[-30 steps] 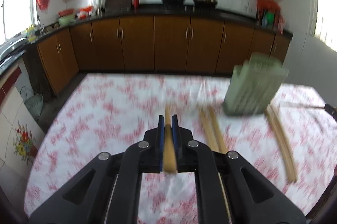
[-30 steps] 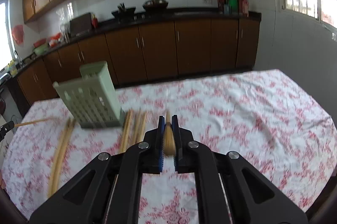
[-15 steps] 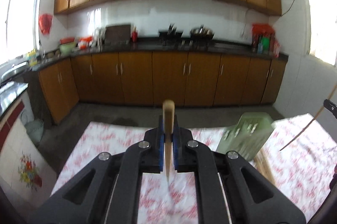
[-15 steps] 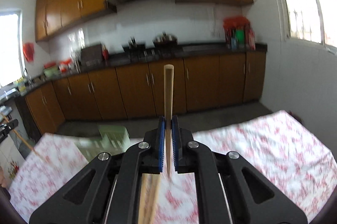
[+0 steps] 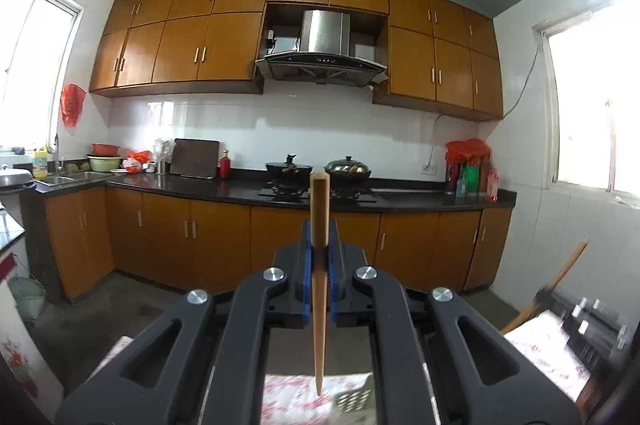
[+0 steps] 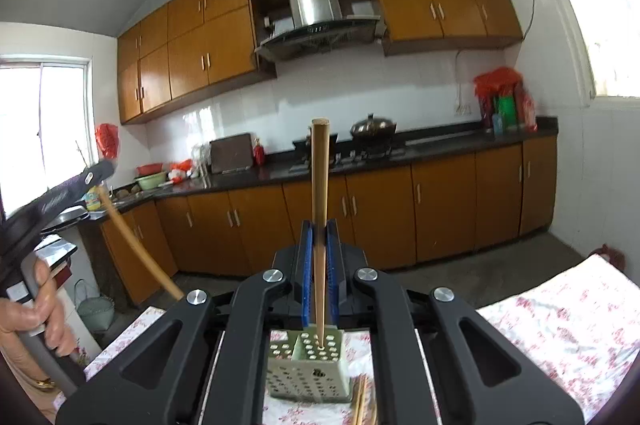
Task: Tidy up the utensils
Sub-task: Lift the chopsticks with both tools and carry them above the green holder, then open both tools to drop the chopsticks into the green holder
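Gripping: each of my tongs clamps one chopstick upright.
Left tongs (image 5: 319, 257): chopstick (image 5: 320, 225).
Right tongs (image 6: 319, 265): stick (image 6: 320, 209), tip over caddy (image 6: 308, 365) below.

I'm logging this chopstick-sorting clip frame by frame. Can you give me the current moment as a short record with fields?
left gripper: shut on a wooden chopstick, held upright
right gripper: shut on a second chopstick, upright, tip over the holder
green perforated utensil holder: on the floral tablecloth, directly below the right gripper
loose chopsticks: lying beside the holder
left hand: gripping the left tool's handle
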Motion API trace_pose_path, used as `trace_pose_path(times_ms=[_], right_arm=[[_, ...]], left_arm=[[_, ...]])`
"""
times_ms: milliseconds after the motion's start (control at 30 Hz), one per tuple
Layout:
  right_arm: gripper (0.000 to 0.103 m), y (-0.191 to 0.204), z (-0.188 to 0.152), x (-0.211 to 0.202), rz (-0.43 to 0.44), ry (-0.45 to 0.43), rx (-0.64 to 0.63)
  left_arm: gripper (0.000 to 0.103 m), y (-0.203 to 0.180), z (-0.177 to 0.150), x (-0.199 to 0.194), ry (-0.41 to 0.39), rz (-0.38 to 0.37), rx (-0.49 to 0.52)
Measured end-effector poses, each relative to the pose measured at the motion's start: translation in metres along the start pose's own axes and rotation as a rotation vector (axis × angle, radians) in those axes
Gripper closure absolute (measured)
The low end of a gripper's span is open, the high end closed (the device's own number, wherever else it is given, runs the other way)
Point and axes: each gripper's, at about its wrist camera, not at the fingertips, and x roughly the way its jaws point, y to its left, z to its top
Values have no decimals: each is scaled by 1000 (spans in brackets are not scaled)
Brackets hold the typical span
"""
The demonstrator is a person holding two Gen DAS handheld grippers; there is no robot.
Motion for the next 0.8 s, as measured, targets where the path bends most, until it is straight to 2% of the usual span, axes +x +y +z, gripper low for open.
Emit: trace_pose_path(times_ms=[200,400,533,600,633,700,800], right_arm=[[95,-3,-12,17,11,48,10],[95,-4,-27,27,7,94,18],[95,-4,-33,27,6,113,33],[89,-3,-34,25,6,117,30],[78,-2,-32,21,3,115,29],[67,-4,-27,15,-4,99,25],[67,-6,-18,-5,-21,62,22]], left_arm=[[95,-19,-30,35,14,-8,-37],[95,-16,-76,58,126,-34,-59],[95,-8,-95,61,182,-51,-72],[88,-6,-99,60,196,-56,-66],[85,-6,-99,58,199,-54,-64],[76,-2,-95,51,196,-59,-69],[66,7,-87,34,185,-56,-76]])
